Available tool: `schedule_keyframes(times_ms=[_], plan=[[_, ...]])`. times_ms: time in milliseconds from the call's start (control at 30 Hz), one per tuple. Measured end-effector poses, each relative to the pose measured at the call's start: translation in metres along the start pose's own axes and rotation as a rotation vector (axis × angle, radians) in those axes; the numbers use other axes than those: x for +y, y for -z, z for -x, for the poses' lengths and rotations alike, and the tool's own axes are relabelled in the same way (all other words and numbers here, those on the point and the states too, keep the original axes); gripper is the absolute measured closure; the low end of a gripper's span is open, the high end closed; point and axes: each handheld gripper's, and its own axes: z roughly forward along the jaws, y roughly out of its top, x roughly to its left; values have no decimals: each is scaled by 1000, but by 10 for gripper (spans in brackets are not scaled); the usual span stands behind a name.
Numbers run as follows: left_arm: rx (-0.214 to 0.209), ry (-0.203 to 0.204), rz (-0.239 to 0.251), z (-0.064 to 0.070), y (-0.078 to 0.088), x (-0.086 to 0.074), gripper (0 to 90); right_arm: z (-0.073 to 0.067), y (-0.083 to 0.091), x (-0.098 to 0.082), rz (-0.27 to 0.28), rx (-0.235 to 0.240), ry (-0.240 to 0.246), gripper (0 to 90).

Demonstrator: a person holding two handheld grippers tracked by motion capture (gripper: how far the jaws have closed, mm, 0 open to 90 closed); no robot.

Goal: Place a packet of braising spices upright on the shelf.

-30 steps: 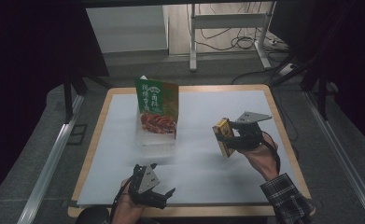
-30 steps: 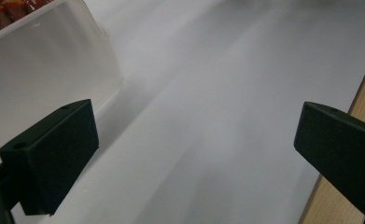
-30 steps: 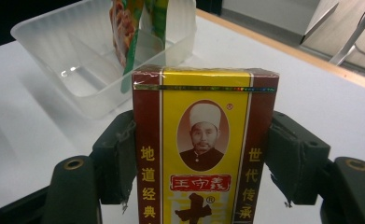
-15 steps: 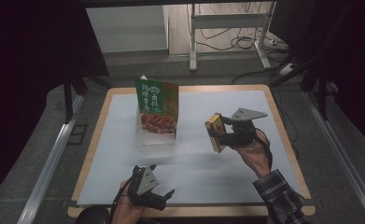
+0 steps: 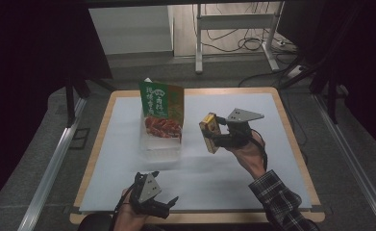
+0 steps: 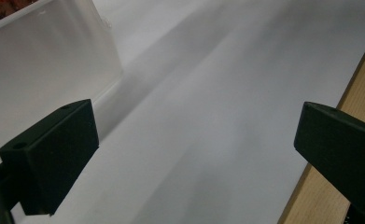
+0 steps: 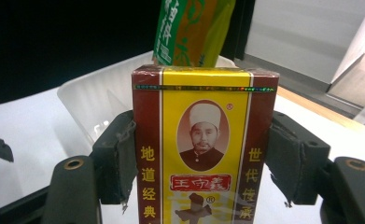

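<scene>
Yellow and maroon box [image 5: 208, 131]: you are holding it in your right gripper [image 5: 213, 134], right of centre in the high view, lifted clear of the white sheet [image 5: 224, 173]. In the right gripper view the fingers [image 7: 119, 161] are pressing on both long sides of the box [image 7: 204, 149], roughly half open around it, the printed face turned toward the camera. Just beyond the box, the clear plastic tub [image 7: 96, 105] is sitting with the green packet [image 7: 194, 30] standing upright in it.

In the high view the tub [image 5: 160, 144] is resting centre-left on the worktop [image 5: 96, 144], near the box but apart from it. Your left gripper [image 5: 164, 204] is lying low at the bottom edge, left of centre. Its fingers [image 6: 54, 154] are standing wide apart, gripping nothing, with the tub wall [image 6: 45, 70] filling the upper left of that view.
</scene>
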Motion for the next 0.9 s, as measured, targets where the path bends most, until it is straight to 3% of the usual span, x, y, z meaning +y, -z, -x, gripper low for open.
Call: schedule_keyframes(times_ms=[900], plan=[[3, -5, 2, -1, 1, 0, 0, -25, -53, 16, 91, 82, 33, 319]])
